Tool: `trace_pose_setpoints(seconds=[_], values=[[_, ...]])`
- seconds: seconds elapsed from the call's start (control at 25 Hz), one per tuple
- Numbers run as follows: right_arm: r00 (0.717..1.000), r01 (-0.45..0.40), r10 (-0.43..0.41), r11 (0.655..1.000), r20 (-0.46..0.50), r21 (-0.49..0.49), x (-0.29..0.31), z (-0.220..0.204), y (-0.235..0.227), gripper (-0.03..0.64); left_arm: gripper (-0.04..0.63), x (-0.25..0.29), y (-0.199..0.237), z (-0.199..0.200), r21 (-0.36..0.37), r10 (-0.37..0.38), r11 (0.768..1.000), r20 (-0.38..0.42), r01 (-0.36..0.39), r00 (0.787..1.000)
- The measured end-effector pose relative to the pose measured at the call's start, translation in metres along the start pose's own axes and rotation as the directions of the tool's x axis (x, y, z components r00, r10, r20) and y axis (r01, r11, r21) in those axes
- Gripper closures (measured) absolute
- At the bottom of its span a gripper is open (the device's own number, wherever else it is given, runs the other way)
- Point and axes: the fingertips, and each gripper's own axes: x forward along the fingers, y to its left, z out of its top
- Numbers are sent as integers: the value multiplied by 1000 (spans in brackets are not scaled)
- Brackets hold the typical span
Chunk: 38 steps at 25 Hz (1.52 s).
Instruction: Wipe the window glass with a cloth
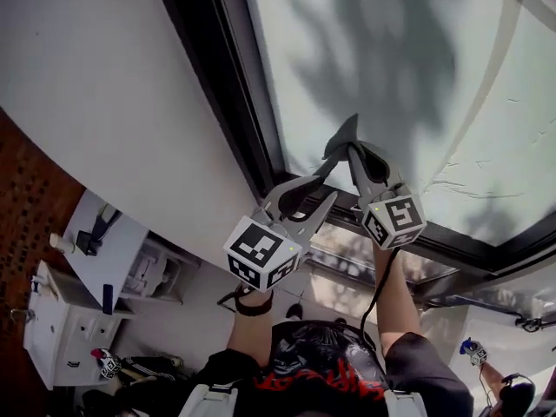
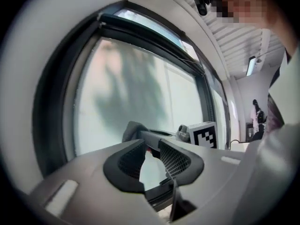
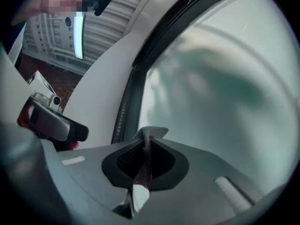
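The window glass fills the upper right of the head view, inside a black frame. My right gripper is shut on a grey cloth, which it holds against the lower part of the pane near the frame's corner. In the right gripper view the cloth is pinched between the pads and sticks out past the tips. My left gripper sits just beside and below it, jaws a little apart with nothing between them. The left gripper view shows glass through that gap, with the cloth just ahead.
A white wall runs left of the frame. A white cabinet with small items stands at the lower left. Another person is at the lower right. The black lower frame bar runs under both grippers.
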Motion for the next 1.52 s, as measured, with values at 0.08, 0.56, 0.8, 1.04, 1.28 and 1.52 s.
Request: trace_pose_setpoints(seconds=[0.08,0.56,0.8,1.04,1.28,1.52], values=[[995,-99,99,995,-14,17,48,-15,48,600,517,-39,29,2,-28,98,995,33,-97,995],[980,174,-179,983,-88,-58,21,-18,-48,598,522,-16,27,-5,-54,8,999,35,-6,999],[887,450,-459,885,-56,-123,-134,23,-153,600,518,55,-52,-3,-49,-220,974,16,220,975],[633,759,-772,633,-52,-152,-326,49,-284,598,518,109,-131,-5,-36,-376,926,-2,376,927],[388,922,-921,388,-38,18,-438,51,-340,600,518,124,-162,-8,-10,-396,918,-38,396,917],[780,618,-621,784,74,65,-258,41,-218,600,518,106,-128,-11,7,-304,952,-56,305,951]])
